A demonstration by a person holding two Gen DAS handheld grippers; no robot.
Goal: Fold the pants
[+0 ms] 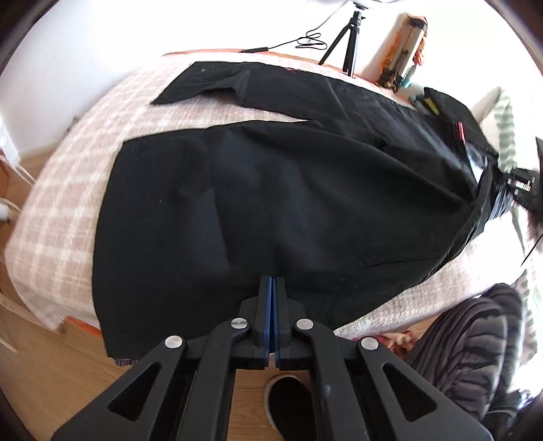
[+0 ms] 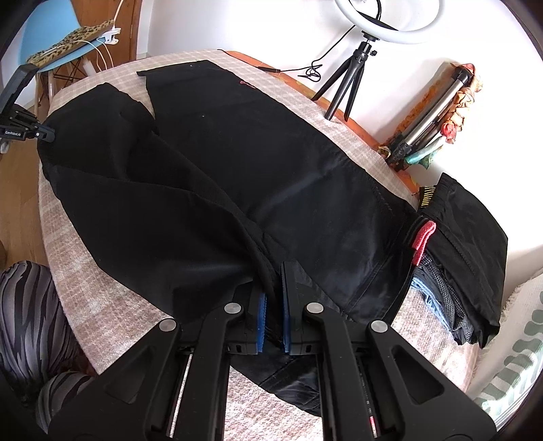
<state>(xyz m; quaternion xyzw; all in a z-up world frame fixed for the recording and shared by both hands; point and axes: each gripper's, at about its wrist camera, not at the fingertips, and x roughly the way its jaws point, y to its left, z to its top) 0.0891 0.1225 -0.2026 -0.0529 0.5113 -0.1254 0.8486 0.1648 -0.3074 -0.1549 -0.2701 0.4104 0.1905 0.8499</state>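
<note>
Black pants (image 1: 271, 190) lie spread on a table covered by a pink-and-white checked cloth (image 1: 68, 210). Two legs run side by side across the cloth with a strip of cloth showing between them toward the hems; the nearer leg is loosely wrinkled.

The left gripper (image 1: 272, 288) reaches in low over the near edge of the nearer leg. Its blue-padded fingers are pressed together with no gap, and from this view it is unclear whether any fabric is pinched between them.

The right gripper (image 2: 274, 281) sits at the waist end. Its jaws are clenched on a raised ridge of black fabric that runs between the pads, near the crotch seam.

Only the right view shows the red tab (image 2: 422, 239) at the waistband clearly, a stack of folded clothes (image 2: 451, 305) beside the waist, a ring light (image 2: 390, 27) on a small tripod (image 2: 349, 81), and a blue chair (image 2: 57, 30). Only the left view shows the wooden floor (image 1: 51, 373) and a dark shoe (image 1: 288, 407) below the table edge.
</note>
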